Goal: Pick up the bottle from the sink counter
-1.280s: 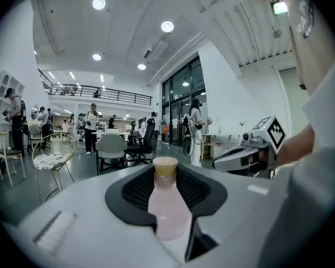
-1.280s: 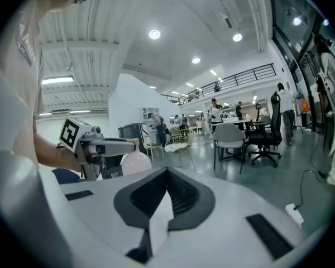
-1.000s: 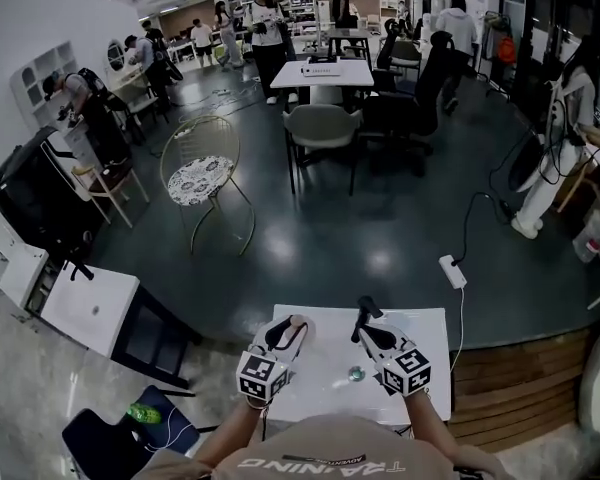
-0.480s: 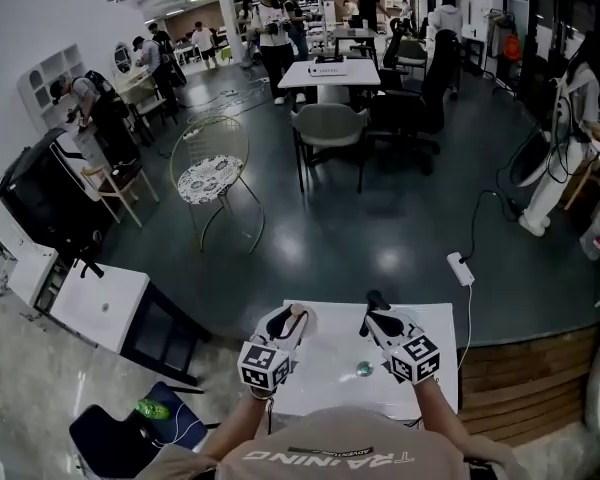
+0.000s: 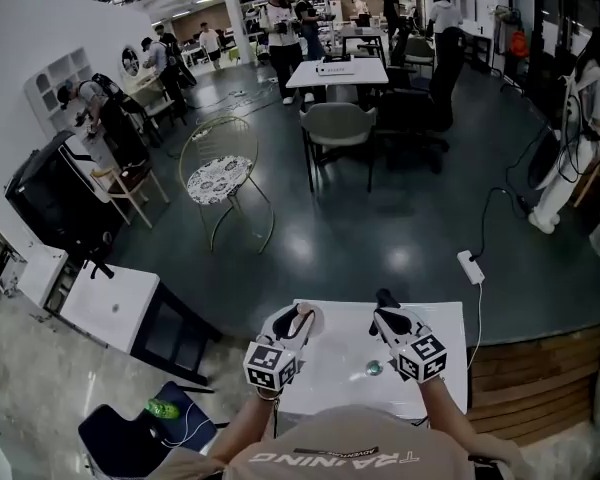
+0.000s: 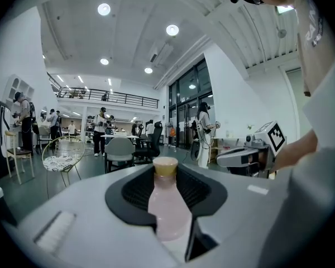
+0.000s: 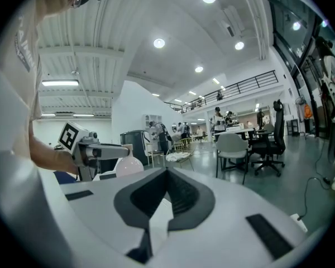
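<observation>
Left gripper (image 6: pixel 166 176) clamped on pink bottle (image 6: pixel 168 211), cap up. Right gripper (image 7: pixel 166 177) at its 3 o'clock, jaws together, empty.

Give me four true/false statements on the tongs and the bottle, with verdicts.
1. The left tongs are clamped on a pink bottle. True.
2. The bottle has no cap. False: a tan cap sits on its neck.
3. The right tongs are shut with nothing between them. True.
4. Both tongs grip the bottle. False: only the left tongs hold it; the right tongs are off to the side, apart from it.
</observation>
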